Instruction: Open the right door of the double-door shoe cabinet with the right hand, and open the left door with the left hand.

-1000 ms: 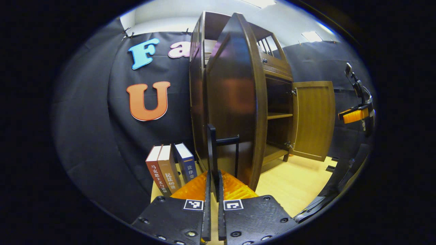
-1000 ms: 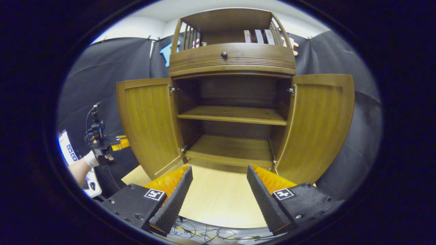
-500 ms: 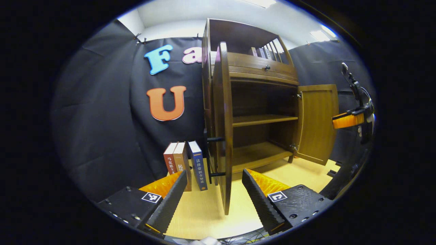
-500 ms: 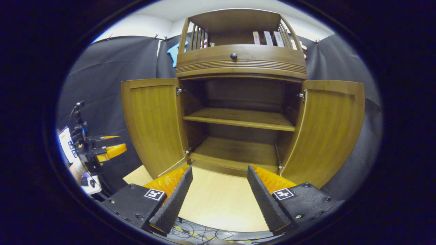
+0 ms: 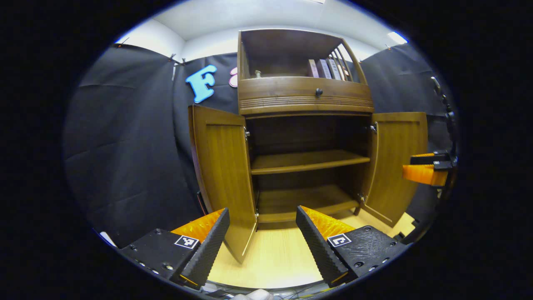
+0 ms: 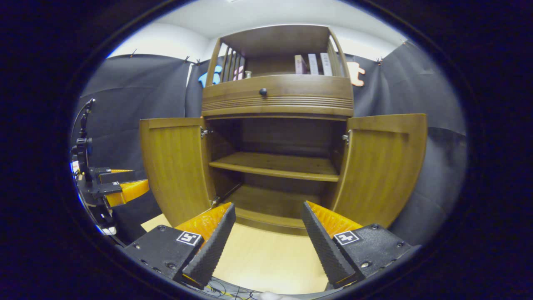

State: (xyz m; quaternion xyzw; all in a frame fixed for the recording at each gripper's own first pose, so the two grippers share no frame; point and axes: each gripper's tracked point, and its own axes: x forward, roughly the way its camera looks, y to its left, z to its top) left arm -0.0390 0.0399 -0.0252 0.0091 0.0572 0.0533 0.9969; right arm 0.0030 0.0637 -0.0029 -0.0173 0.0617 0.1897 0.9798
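Your left gripper [image 5: 262,233] and right gripper [image 6: 268,229] both gape wide, holding nothing. Ahead, the shoe cabinet [image 6: 277,98] stands with left door [image 5: 222,166] and right door [image 6: 381,166] swung open; the items on its top shelf look like books.

No text or number can be read; only black-and-white square markers stand on the left gripper [image 5: 262,227] and right gripper [image 6: 268,223].
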